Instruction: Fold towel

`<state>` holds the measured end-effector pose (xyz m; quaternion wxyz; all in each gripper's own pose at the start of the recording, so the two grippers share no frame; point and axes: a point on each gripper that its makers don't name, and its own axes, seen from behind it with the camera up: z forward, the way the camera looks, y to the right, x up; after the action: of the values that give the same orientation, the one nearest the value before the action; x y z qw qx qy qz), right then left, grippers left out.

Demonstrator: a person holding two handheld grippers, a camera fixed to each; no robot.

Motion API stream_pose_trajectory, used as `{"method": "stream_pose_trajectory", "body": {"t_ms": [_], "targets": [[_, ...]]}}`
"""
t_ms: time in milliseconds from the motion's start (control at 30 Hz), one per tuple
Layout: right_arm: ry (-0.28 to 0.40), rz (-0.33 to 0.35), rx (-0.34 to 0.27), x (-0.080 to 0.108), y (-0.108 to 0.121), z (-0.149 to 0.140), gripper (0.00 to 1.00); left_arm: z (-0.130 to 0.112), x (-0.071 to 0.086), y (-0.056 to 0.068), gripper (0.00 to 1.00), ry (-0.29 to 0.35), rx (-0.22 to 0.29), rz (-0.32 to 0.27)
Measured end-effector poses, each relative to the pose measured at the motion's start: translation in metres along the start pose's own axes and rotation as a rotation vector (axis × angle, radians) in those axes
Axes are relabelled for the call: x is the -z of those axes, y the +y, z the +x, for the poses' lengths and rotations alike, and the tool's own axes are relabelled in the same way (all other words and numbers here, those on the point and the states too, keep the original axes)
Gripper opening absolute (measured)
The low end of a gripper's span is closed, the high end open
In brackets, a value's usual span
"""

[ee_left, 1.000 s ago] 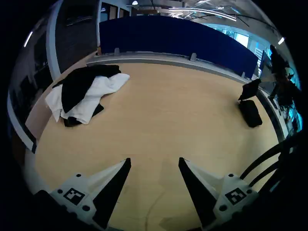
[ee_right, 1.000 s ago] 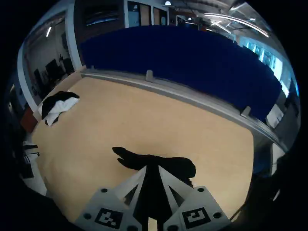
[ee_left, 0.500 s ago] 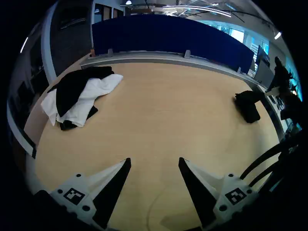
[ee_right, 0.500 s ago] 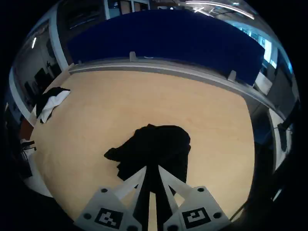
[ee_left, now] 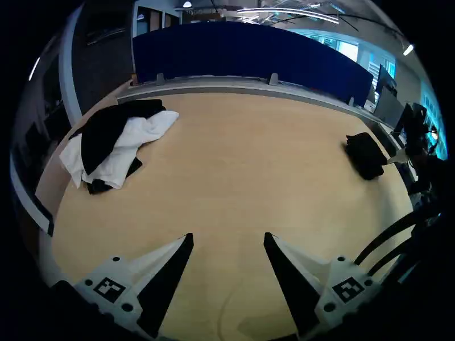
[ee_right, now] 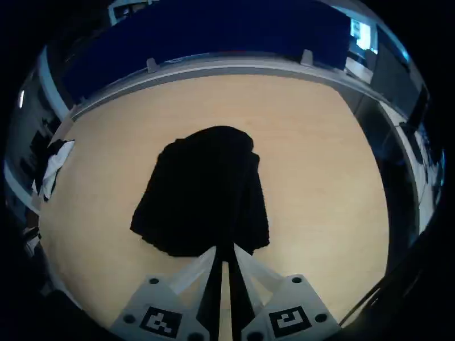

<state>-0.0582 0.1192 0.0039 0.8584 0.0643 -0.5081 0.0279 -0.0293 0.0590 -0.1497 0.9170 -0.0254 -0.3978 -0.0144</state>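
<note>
Left gripper view: left tool [ee_left: 227, 236] is held wide open, empty, over the surface [ee_left: 239, 170]; black towel [ee_left: 364, 154] is noted far right, near the edge.

Right gripper view: right tool [ee_right: 224, 250] is pinched shut on the near edge of the black towel [ee_right: 205, 187], which is spread ahead. That edge is best kept low and drawn evenly, so layers are not dragged askew.

You have two grippers in hand: one left gripper [ee_left: 228, 235], one right gripper [ee_right: 225, 248]. You're working at one table [ee_left: 244, 170], with one black towel [ee_right: 205, 187], one pile [ee_left: 114, 142] of black and white cloth, and one blue screen [ee_left: 244, 51].
</note>
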Motion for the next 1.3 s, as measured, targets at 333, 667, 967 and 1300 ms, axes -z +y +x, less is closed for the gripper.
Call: {"method": "stream_pose_trajectory", "body": {"t_ms": [333, 667, 967, 1300], "targets": [[-0.012, -0.036, -0.036, -0.012, 0.008, -0.009, 0.07, 0.004, 0.001, 0.002, 0.92, 0.005, -0.007, -0.002], [0.005, -0.048, -0.04, -0.006, 0.008, -0.009, 0.11, 0.003, 0.002, 0.002, 0.92, 0.007, -0.01, -0.001], [0.047, -0.052, -0.058, 0.007, 0.005, -0.013, 0.33, 0.005, 0.002, 0.003, 0.92, 0.012, -0.013, -0.005], [0.1, -0.05, -0.047, 0.012, -0.001, -0.008, 0.89, 0.007, 0.004, 0.012, 0.92, 0.016, -0.025, -0.018]]}}
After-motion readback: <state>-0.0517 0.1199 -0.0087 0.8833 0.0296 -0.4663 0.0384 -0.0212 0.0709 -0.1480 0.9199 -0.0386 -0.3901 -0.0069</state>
